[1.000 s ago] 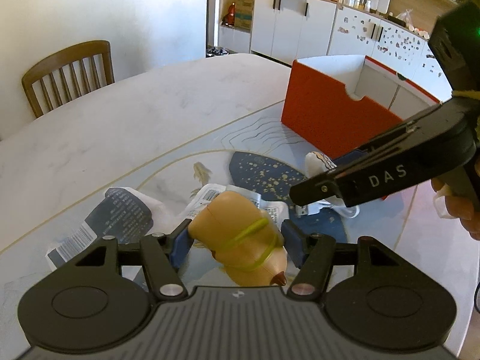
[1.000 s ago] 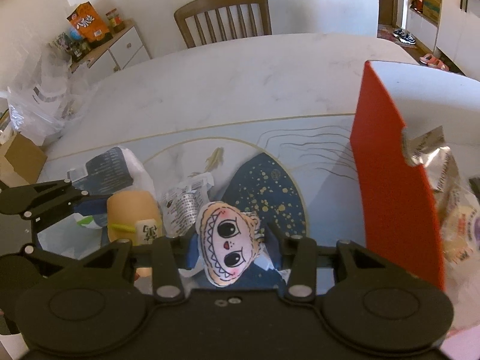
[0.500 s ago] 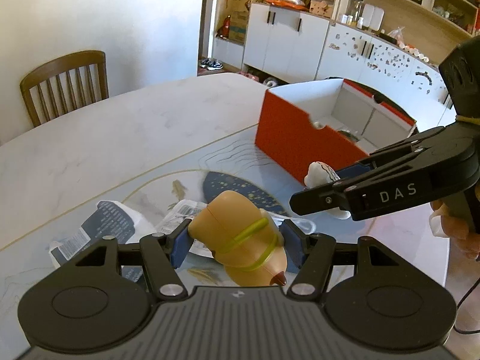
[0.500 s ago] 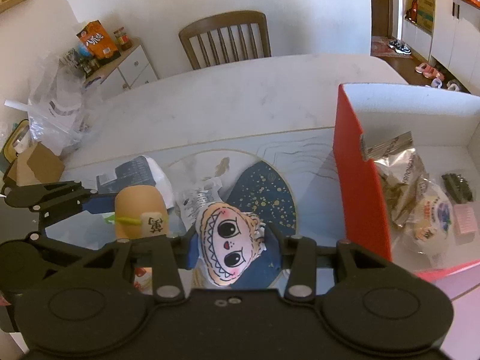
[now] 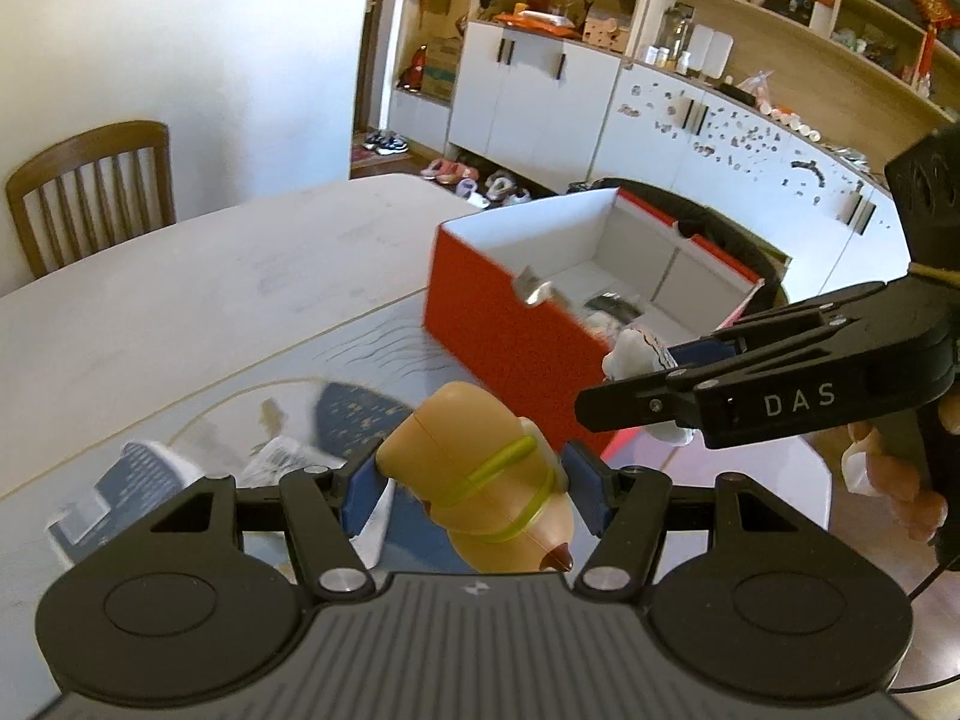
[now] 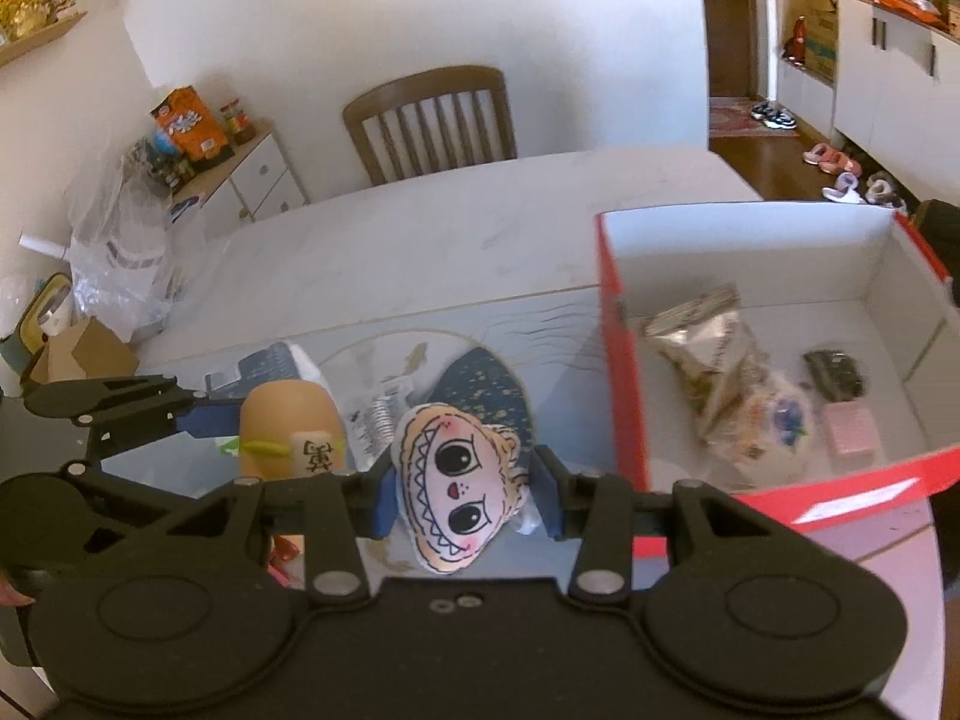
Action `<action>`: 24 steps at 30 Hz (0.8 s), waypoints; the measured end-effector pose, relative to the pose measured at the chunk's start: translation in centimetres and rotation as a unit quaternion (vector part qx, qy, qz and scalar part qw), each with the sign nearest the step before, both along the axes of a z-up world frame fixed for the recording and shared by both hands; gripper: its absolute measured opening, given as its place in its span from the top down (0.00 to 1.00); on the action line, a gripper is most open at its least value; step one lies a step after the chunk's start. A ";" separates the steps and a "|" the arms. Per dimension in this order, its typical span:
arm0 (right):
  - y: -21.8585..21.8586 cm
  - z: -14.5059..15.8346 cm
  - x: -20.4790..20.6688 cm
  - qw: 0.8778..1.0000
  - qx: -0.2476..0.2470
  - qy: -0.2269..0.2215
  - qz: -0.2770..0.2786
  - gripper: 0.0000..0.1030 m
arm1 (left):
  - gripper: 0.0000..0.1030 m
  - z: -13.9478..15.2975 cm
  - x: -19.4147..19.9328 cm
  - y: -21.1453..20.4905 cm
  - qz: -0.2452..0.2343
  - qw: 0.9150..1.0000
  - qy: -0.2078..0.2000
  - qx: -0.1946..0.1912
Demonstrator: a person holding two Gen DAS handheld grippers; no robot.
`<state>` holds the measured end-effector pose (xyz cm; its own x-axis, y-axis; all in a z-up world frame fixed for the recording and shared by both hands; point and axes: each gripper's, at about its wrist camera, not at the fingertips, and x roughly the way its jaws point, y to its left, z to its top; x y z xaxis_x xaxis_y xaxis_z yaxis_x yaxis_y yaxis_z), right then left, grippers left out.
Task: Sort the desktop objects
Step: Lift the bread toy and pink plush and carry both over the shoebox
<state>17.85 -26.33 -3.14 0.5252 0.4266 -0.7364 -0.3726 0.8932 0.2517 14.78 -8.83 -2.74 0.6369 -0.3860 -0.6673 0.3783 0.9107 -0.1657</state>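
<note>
Beside the red box (image 6: 624, 396), the left gripper (image 5: 474, 483) is clamping a tan toy (image 5: 480, 480); the right gripper (image 6: 462, 489), its side reading "DAS", is pinching a cartoon-face plush (image 6: 459, 480).

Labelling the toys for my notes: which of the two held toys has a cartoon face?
The flat white plush with big black eyes, in the right gripper. The tan rounded one, left gripper, shows only a yellow-green band.
</note>
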 end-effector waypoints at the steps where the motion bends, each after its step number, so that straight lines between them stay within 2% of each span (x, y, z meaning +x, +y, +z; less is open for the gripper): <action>1: -0.5 0.2 0.0 1.000 0.001 -0.001 -0.003 0.58 | 0.39 0.2 0.1 -0.5 -0.003 1.000 -0.001 -0.001; 11: -6.2 1.3 0.5 0.999 0.003 -0.013 -0.030 0.58 | 0.39 1.8 1.5 -5.7 -0.028 0.999 -0.012 -0.013; 24: -11.9 0.9 3.1 0.998 0.007 -0.015 -0.054 0.58 | 0.39 2.3 4.9 -11.8 -0.037 0.999 -0.013 -0.021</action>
